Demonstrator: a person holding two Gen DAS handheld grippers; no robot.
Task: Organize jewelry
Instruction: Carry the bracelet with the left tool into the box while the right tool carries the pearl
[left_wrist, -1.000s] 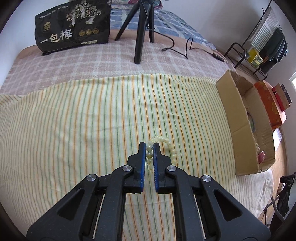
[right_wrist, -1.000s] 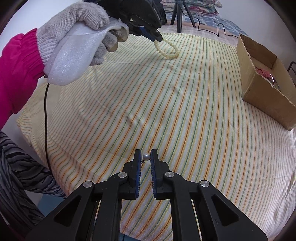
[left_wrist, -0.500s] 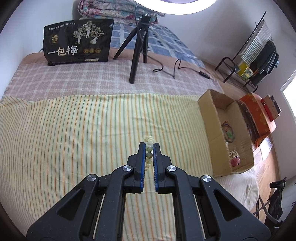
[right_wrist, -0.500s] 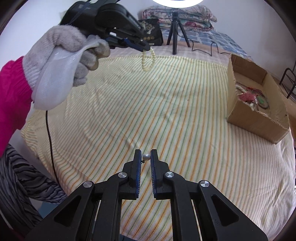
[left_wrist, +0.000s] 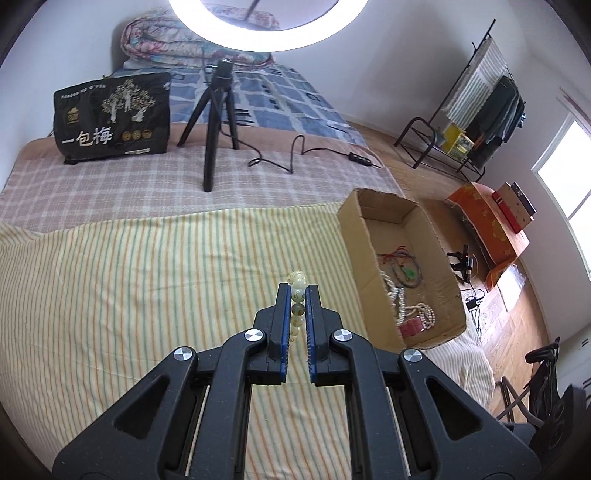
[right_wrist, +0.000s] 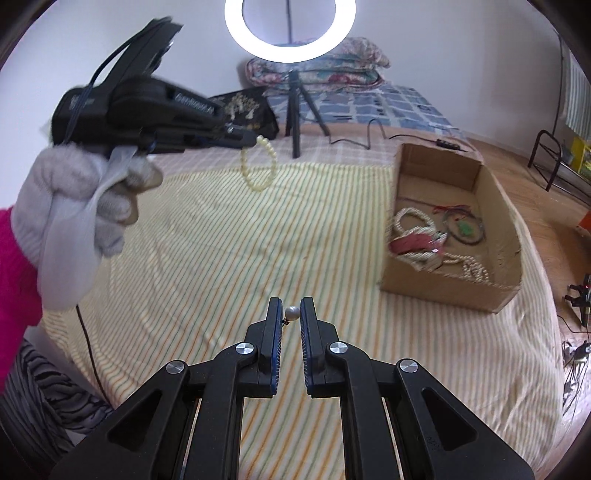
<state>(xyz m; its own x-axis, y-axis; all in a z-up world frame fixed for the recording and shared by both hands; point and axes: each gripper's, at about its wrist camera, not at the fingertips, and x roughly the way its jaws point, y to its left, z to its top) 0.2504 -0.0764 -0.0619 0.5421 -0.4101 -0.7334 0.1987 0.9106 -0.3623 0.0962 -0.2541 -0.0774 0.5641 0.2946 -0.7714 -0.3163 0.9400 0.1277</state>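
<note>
Beads of a pale bracelet (left_wrist: 297, 291) sit pinched in my left gripper (left_wrist: 297, 295), hanging above the striped sheet (left_wrist: 147, 280). My right gripper (right_wrist: 291, 314) squeezes a small pearl earring (right_wrist: 292, 312). Cardboard box (right_wrist: 491, 295) sits nearby.

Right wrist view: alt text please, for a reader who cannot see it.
The right tongs pinch a small pearl earring above a striped bedsheet. To the left, the left tongs dangle a pale bead bracelet; a cardboard box of jewelry sits right.

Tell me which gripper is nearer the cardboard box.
Probably the right, though it is close. The right gripper, shut on a pearl earring, is just short of the cardboard box. The left gripper dangles its bead bracelet farther off.
</note>
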